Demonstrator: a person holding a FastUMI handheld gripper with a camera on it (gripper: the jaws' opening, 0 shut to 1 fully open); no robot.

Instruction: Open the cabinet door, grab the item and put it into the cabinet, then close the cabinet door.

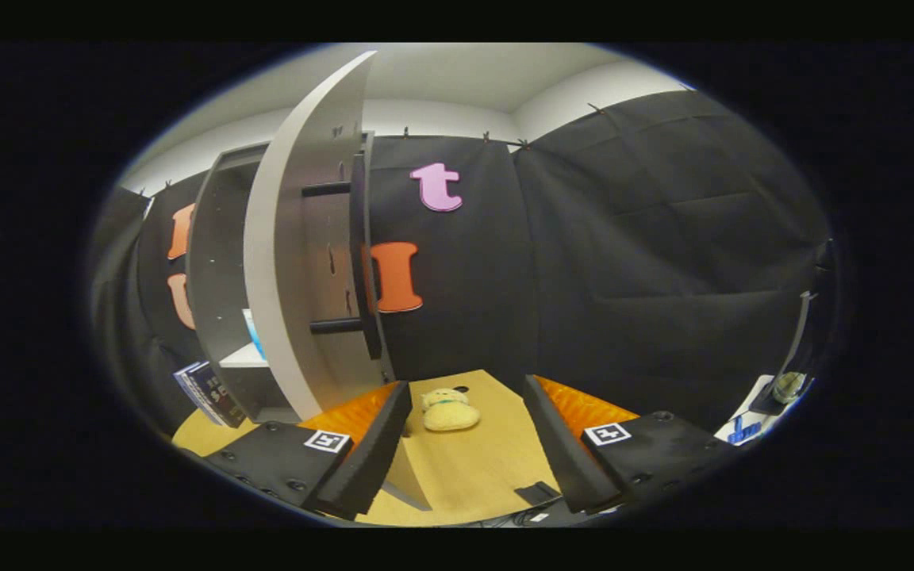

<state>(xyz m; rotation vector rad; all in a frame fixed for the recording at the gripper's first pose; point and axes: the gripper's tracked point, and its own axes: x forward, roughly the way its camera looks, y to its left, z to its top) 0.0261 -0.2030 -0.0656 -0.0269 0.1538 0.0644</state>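
A grey cabinet (219,262) stands on the wooden table (473,468) to the left of my fingers. Its door (306,238) is swung wide open toward me, edge-on, with a long dark handle (359,262) on its outer face. A white shelf (244,357) shows inside the cabinet. A small yellow plush toy (449,409) lies on the table just ahead of my fingers, a little left of the middle of the gap. My gripper (466,396) hangs above the table, open, with nothing between its fingers.
Dark books (211,394) lean against the cabinet's left foot. A small black object (537,492) lies on the table near me. To the far right a white sheet (746,424) with blue marks and a stand with a greenish object (787,386) sit low.
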